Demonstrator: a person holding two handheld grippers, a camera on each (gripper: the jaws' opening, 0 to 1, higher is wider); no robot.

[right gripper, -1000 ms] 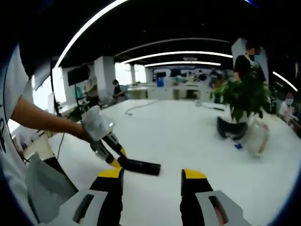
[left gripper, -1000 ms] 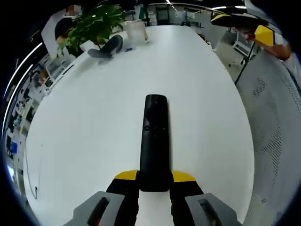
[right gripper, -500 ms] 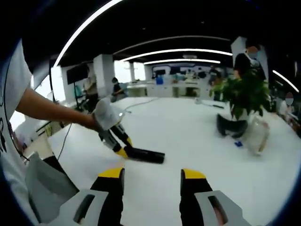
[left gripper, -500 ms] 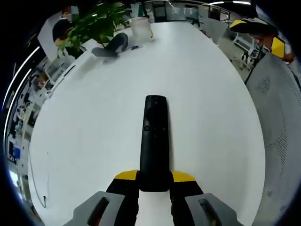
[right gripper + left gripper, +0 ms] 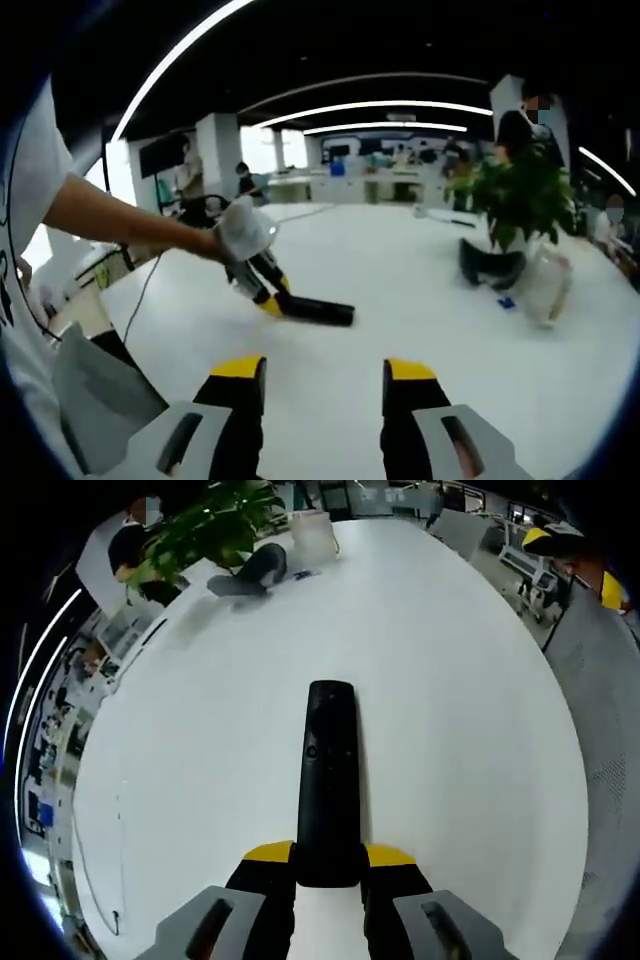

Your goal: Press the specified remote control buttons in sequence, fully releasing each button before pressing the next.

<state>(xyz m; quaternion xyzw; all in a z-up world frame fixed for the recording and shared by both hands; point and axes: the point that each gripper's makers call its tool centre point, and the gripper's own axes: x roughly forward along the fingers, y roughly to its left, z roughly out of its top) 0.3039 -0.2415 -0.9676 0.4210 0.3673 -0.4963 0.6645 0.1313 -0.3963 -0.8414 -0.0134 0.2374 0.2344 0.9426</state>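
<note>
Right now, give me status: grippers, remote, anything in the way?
Left gripper shut on the black remote, held above the white table. Right gripper open, empty, short of the remote. Plant and dark object far off, nothing between.

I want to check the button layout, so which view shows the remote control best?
The left gripper view: the remote control runs lengthwise up the middle, button face toward the camera, its near end clamped by the left gripper. In the right gripper view it is small, seen side-on, buttons not visible.
</note>
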